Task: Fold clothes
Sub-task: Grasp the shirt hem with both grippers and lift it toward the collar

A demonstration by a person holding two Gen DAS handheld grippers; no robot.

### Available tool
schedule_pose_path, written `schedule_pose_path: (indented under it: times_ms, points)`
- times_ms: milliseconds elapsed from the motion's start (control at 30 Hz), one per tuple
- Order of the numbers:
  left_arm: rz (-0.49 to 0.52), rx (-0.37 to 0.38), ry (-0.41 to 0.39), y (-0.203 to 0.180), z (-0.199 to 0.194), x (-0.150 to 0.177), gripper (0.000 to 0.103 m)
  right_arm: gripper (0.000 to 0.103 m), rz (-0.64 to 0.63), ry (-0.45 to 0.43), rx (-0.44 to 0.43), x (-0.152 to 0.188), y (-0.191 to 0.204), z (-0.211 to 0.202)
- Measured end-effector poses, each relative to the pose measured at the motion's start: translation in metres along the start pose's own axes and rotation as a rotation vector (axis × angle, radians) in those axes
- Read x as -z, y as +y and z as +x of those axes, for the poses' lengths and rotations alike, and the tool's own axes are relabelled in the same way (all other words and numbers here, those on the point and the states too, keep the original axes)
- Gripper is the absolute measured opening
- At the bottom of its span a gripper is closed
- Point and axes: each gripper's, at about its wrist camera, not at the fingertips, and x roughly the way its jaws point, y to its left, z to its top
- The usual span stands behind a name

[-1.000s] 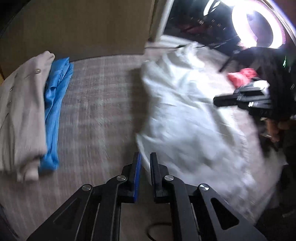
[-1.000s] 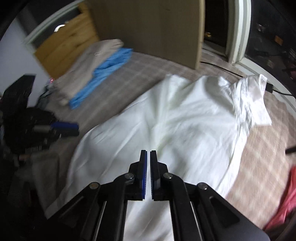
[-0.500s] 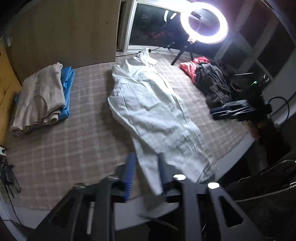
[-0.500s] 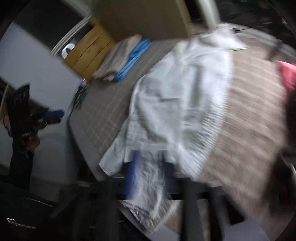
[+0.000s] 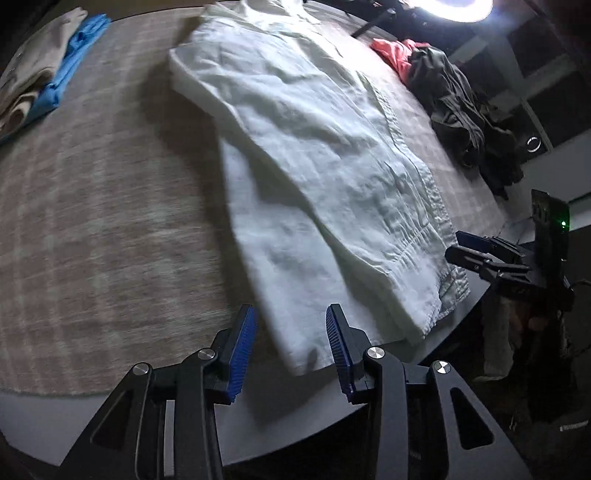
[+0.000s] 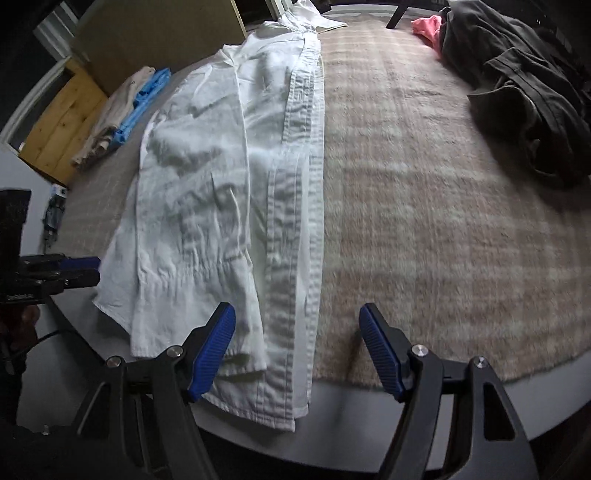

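Left wrist view shows the white shirt [image 5: 317, 158] lying long and flat on the plaid blanket [image 5: 103, 206] that covers the bed, folded lengthwise so its sides lie over the middle, creased and rumpled, its hem at the near edge of the bed. My left gripper [image 5: 291, 347] hangs over that near hem with its jaws released; a corner of the hem shows between the blue pads, but they do not press on it. My right gripper [image 6: 297, 347] stands over the same hem from the other side, its jaws opening wide, with the shirt's buttoned edge lying under the gap and nothing clamped. In the right wrist view the placket runs as a straight double-stitched band up the shirt toward the collar at the far end.

I see no containers. On the far left of the blanket a beige garment [image 6: 110, 118] lies folded with a folded blue garment [image 6: 146, 99] tight beside it, well apart from the shirt. On the far right a dark heap of clothing [image 6: 524, 92] sits with a pink-red piece [image 6: 428, 26] just beyond it, also well clear. A bright ring light [image 5: 458, 5] glares past the bed's far edge. Wooden furniture [image 6: 62, 122] stands behind the folded pile. Nothing lies on the shirt itself.
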Motion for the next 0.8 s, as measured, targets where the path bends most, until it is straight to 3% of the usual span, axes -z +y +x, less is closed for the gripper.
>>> schedule_pose_path:
  times_ms: [200, 333, 433, 467, 533, 800]
  points:
    - [0.067, -0.058, 0.024, -0.016, 0.013, 0.004, 0.038, 0.062, -0.025, 0.005, 0.099, 0.001, 0.014, 0.007]
    - [0.14, -0.123, 0.025, -0.026, 0.012, 0.007, 0.033, 0.032, -0.068, 0.044, 0.116, 0.001, 0.033, 0.013]
    - [0.155, -0.114, 0.027, -0.028, 0.01, 0.008, 0.019, 0.026, -0.084, 0.068, 0.117, -0.002, 0.04, 0.017]
    - [0.155, -0.103, 0.025, -0.027, 0.009, 0.008, 0.012, 0.022, -0.062, 0.075, 0.087, -0.003, 0.037, 0.018]
    - [0.142, -0.078, 0.017, -0.026, 0.006, 0.009, 0.007, 0.013, -0.019, 0.091, 0.027, -0.006, 0.03, 0.021]
    - [0.009, 0.103, -0.007, -0.009, -0.019, 0.012, 0.003, 0.008, 0.166, 0.089, -0.209, -0.016, -0.002, 0.011]
